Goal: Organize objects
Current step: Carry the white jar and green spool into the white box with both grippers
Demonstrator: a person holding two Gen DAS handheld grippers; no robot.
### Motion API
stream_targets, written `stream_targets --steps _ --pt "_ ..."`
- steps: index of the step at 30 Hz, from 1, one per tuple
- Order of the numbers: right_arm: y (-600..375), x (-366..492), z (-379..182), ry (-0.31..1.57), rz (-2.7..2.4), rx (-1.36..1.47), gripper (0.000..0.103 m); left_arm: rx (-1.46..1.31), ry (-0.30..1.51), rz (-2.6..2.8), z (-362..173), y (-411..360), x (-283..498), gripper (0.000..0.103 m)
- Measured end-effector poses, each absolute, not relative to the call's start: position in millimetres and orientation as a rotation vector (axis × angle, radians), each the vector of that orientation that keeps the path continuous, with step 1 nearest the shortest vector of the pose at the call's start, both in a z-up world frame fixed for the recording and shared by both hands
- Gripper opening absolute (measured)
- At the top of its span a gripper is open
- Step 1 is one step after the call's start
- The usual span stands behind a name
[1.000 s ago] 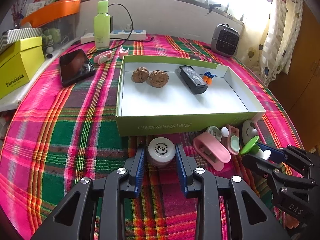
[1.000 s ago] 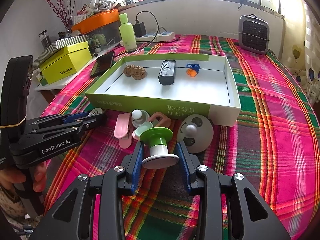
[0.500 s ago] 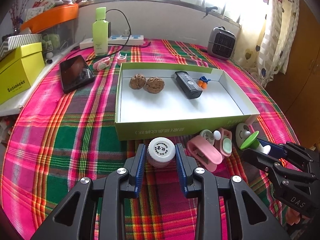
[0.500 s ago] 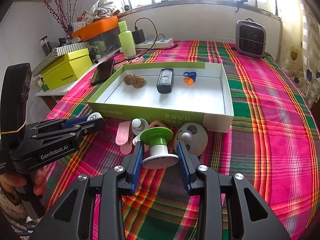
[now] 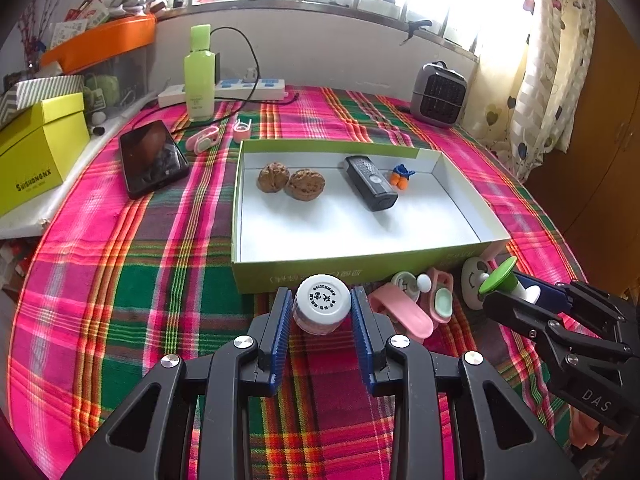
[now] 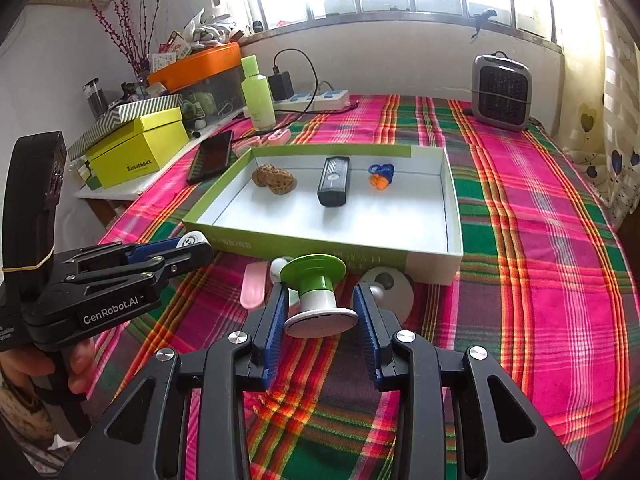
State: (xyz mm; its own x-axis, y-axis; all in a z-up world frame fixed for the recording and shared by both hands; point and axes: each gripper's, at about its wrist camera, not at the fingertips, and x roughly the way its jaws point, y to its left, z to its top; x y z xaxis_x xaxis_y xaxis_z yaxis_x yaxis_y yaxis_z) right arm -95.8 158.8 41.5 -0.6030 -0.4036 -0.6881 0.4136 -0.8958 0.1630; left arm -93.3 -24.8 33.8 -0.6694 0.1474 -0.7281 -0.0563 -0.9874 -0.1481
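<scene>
My left gripper (image 5: pixel 320 308) is shut on a small jar with a white printed cap (image 5: pixel 323 298), held just in front of the near wall of the shallow green box (image 5: pixel 360 274). My right gripper (image 6: pixel 322 304) is shut on a green-and-white spool-shaped piece (image 6: pixel 316 294), gripped by its white base with the green disc pointing at the box (image 6: pixel 312 246). Inside the box lie two walnuts (image 5: pixel 290 180), a black remote (image 5: pixel 370 186) and a small blue-and-orange item (image 5: pixel 401 176). In each wrist view the other gripper shows at the side: the right gripper (image 5: pixel 520 292) and the left gripper (image 6: pixel 192 246).
Pink clips (image 5: pixel 400 318) and a white round toy (image 6: pixel 390 290) lie against the box's near wall. A phone (image 5: pixel 150 156), a yellow box (image 5: pixel 36 152), a green bottle (image 5: pixel 199 76) and a small heater (image 5: pixel 438 94) stand farther back. A hand (image 6: pixel 24 364) holds the left gripper.
Both views have shifted slightly, so the box sits a little lower in each picture. Both grippers keep the same hold on the jar and the spool-shaped piece.
</scene>
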Motion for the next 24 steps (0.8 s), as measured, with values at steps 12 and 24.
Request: stream_targets --steps 12,24 --pt "148 -115 54 0.041 -2.469 1.015 0.035 -1.212 -0.175 2.763 44 -28 -113 0.028" --pt "148 -153 58 0.044 -2.511 1.023 0.035 -1.230 -0.199 2.777 42 -38 -142 0.028"
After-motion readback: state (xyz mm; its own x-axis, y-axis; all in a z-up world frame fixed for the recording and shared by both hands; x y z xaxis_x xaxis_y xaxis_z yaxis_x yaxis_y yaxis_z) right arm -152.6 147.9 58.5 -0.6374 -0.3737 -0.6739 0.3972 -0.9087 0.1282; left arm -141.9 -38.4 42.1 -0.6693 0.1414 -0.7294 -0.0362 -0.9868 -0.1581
